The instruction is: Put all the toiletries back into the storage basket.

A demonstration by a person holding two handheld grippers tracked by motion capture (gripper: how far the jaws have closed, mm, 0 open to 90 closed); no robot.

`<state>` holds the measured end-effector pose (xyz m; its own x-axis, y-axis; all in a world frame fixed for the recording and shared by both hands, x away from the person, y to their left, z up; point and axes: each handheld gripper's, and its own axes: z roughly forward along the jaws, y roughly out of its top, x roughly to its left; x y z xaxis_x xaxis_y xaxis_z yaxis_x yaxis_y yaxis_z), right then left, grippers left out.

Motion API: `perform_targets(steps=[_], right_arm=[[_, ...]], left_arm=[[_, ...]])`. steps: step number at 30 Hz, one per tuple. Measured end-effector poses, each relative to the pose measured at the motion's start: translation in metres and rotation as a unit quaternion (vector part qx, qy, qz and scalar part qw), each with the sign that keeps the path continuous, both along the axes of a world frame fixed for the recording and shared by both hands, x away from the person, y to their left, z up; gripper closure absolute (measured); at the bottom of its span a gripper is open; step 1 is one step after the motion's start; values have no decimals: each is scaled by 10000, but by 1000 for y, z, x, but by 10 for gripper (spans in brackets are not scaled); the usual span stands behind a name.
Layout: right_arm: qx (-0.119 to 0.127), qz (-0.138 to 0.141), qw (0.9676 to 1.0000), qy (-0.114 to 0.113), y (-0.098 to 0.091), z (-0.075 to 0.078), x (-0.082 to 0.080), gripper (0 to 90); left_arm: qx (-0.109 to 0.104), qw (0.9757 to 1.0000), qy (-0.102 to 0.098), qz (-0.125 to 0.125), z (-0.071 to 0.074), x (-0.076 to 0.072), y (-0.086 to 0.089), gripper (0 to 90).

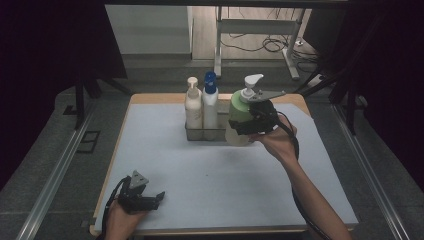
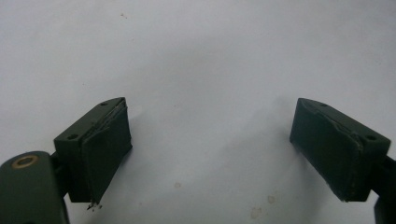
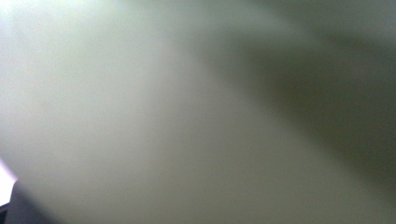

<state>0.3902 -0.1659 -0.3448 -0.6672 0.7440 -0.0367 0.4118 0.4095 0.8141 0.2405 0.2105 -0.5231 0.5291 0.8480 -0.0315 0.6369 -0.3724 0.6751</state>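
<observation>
Right tongs gripping pump bottle, upright, nozzle rightward

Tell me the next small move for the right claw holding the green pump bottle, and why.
Probably carry the green pump bottle a little further left, over the free end of the wire rack. The right claw grips it just right of the rack, beside the blue-capped bottle, tilted and not yet above the opening.

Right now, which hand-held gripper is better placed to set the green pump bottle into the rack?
The right hand-held gripper: it grips the green pump bottle beside the rack. The left hand-held gripper rests open at the table's near edge.
</observation>
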Motion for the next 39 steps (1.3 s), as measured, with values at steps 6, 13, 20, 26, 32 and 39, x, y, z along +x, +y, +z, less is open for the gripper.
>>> perform_targets(steps=[6, 13, 20, 26, 32, 39], right_arm=[[38, -153, 9999, -23, 0, 1, 14, 120], [37, -312, 9995, -69, 4, 3, 28, 120], [46, -446, 9989, -109, 7, 2, 42, 120], [-7, -591, 9981, -149, 7, -2, 56, 120], [-48, -691, 9974, -178, 4, -8, 66, 120], [-89, -809, 9966, -117, 0, -19, 76, 120]], left_arm=[[-9, 10000, 4, 9, 0, 0, 0, 121], [-7, 10000, 4, 6, 0, 0, 0, 120], [-12, 10000, 7, 8, 0, 0, 0, 120], [-14, 10000, 6, 9, 0, 0, 0, 120], [-17, 10000, 7, 11, 0, 0, 0, 120], [-17, 10000, 7, 11, 0, 0, 0, 121]])
